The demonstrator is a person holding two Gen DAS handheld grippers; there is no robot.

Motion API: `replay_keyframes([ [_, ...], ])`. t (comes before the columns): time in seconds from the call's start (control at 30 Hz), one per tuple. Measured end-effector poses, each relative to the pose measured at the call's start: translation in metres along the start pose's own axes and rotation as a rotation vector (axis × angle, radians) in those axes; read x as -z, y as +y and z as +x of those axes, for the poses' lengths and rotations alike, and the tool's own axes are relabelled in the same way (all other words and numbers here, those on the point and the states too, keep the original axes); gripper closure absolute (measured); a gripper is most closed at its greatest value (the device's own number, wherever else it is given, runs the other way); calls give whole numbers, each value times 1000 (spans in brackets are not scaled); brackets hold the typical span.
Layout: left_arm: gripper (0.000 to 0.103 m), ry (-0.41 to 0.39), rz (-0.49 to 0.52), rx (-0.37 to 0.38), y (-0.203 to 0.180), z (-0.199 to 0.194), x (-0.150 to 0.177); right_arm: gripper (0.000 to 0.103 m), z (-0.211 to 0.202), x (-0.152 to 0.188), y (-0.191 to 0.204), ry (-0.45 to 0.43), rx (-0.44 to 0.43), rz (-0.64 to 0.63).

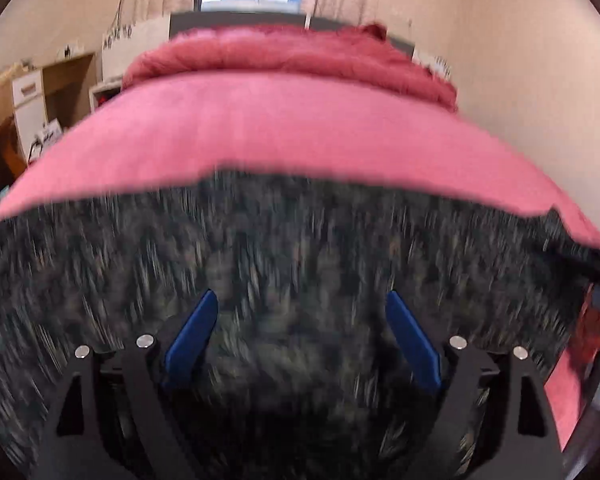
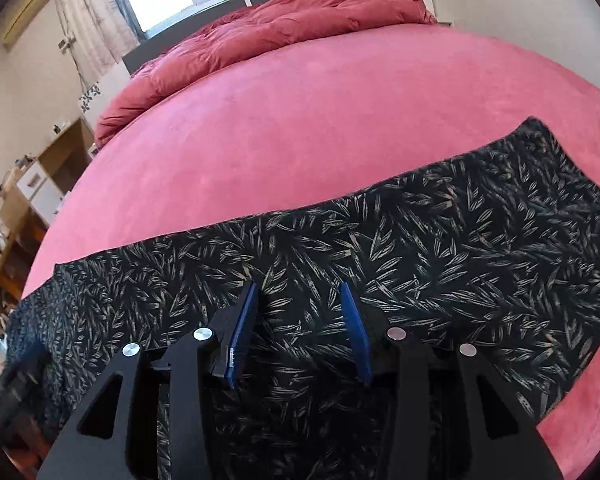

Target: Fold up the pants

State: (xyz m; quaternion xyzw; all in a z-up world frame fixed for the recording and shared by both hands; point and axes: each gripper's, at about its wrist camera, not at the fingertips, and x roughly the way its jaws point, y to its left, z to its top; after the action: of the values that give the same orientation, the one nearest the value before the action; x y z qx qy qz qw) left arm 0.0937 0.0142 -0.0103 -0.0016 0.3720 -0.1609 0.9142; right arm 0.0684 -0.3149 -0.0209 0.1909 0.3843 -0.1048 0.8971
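Lying flat across the near part of the pink bed [image 2: 284, 128], the dark leaf-print pants [image 2: 420, 240] stretch sideways below the crumpled red duvet [image 2: 268, 32]. The left gripper [image 1: 300, 300] hovers over the pants, jaws spread wide with nothing between them. The right gripper [image 2: 298, 292] sits above the pants too, jaws parted and gripping nothing.

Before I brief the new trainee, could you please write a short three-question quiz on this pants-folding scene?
1. True or false: the pants lie on a pink bed cover.
2. What pattern do the pants carry? A) stripes B) leaves C) dots
3. Is either gripper clamping cloth?

Key
1. True.
2. B, pale leaves on black.
3. No. The left gripper has its jaws wide apart above the pants, and the right gripper also has a clear gap between its blue fingers, with nothing pinched.
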Motion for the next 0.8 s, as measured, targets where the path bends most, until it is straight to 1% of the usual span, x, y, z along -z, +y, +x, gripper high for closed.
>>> replay_keyframes([
  [0.03, 16, 7, -8, -11, 1, 0, 0, 60, -2, -2, -2, -9, -11, 10],
  [0.07, 10, -7, -20, -28, 2, -3, 0, 57, -6, -4, -4, -23, -21, 21],
  [0.1, 9, -14, -26, -42, 3, -4, 0, 52, -10, -5, -9, -43, -26, 34],
  [0.13, 9, -15, -34, -44, 5, -5, 1, 52, -18, -6, -15, -71, -31, 57],
  [0.2, 9, -5, -44, -44, 7, -4, 1, 51, -27, -6, -24, -95, -40, 98],
  [0.3, 8, 6, -29, -66, 7, 0, 2, 51, -34, -2, -38, -100, 16, 131],
  [0.37, 7, 12, -17, -76, 6, 2, 1, 51, -38, 4, -40, -89, 111, 126],
  [0.4, 7, 12, -17, -73, 5, 3, 0, 51, -38, 6, -41, -89, 145, 121],
  [0.53, 6, -13, -43, -56, 8, -7, 5, 51, -43, 8, -41, -107, 194, 111],
  [0.57, 6, -28, -52, -61, 11, -12, 7, 46, -45, 9, -41, -113, 208, 105],
  [0.6, 5, -42, -57, -69, 11, -15, 9, 43, -47, 9, -40, -121, 221, 99],
  [0.67, 2, -83, -72, -86, 13, -24, 13, 43, -53, 13, -40, -136, 233, 92],
  [0.73, 2, -111, -84, -88, 13, -30, 15, 43, -57, 15, -40, -150, 244, 84],
  [0.8, 2, -119, -95, -73, 15, -33, 19, 29, -62, 17, -42, -159, 248, 85],
])
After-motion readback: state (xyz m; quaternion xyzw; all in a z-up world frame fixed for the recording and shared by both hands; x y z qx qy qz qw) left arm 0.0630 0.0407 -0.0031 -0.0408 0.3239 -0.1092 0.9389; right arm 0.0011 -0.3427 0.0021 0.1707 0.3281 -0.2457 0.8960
